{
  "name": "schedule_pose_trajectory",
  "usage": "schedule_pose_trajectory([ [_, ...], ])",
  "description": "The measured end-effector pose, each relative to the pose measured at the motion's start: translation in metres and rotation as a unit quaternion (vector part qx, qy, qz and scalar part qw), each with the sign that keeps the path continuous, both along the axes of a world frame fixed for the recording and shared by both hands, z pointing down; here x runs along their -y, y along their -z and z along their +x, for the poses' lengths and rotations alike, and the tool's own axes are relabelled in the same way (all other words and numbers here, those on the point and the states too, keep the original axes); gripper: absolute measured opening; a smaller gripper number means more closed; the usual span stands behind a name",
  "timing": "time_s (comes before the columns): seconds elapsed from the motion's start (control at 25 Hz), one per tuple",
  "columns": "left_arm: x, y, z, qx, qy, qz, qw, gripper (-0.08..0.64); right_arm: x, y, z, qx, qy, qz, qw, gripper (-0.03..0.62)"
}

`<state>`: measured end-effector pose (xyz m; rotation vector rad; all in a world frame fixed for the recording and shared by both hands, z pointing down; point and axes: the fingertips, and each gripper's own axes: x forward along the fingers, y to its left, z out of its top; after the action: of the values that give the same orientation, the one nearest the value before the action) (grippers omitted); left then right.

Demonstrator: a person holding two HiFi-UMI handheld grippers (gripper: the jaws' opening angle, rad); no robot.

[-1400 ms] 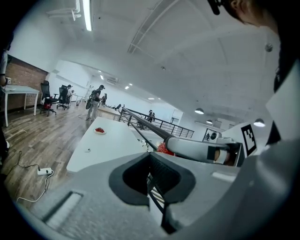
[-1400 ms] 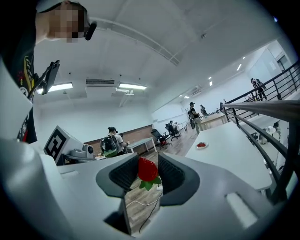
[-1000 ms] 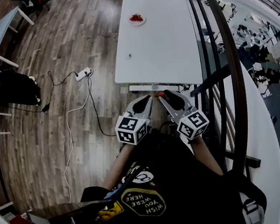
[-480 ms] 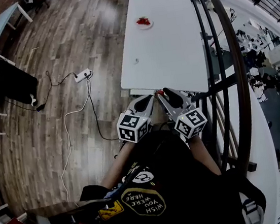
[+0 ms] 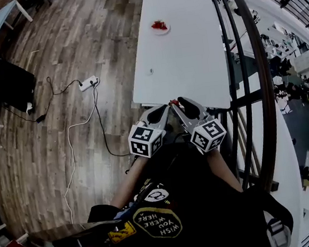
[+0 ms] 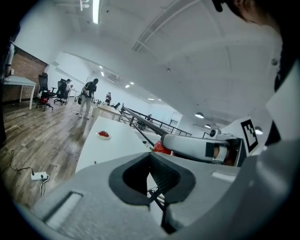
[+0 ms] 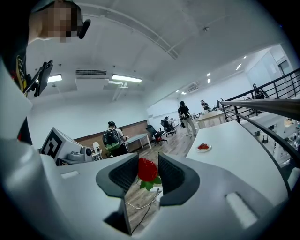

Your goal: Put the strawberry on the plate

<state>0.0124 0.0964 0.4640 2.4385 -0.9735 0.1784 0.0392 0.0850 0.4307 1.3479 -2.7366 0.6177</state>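
Clamped between the ribbed pads of the right gripper (image 7: 148, 174): a red strawberry (image 7: 146, 169), green leaves pointing down in the right gripper view, held at the near edge of the white table (image 5: 183, 60). Just beside it, the left gripper (image 5: 157, 114), jaws together with nothing between them, marker cube turned up toward the head camera. Far down the table, well apart from both grippers: a small white plate (image 5: 167, 29) carrying red fruit (image 5: 158, 25), seemingly strawberries, too small to count. Nearer on the tabletop, close to its left edge, a tiny dark speck (image 5: 150, 70). Left of the table, on the wooden floor (image 5: 76, 40), a white power strip (image 5: 87, 83) with trailing cables. Along the table's right side, a dark metal railing (image 5: 230, 53).
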Motion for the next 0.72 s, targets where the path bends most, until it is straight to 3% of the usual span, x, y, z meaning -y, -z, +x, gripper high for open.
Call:
schedule_pose_trajectory([
  [0.4, 0.070, 0.007, 0.017, 0.014, 0.018, 0.009, 0.9997, 0.003, 0.077, 0.012, 0.028, 0.016, 0.007, 0.018, 1.000, 0.133],
  [0.72, 0.113, 0.006, 0.031, 0.031, 0.038, 0.004, 0.9988, 0.003, 0.117, 0.002, 0.051, 0.032, 0.015, 0.002, 0.999, 0.133],
])
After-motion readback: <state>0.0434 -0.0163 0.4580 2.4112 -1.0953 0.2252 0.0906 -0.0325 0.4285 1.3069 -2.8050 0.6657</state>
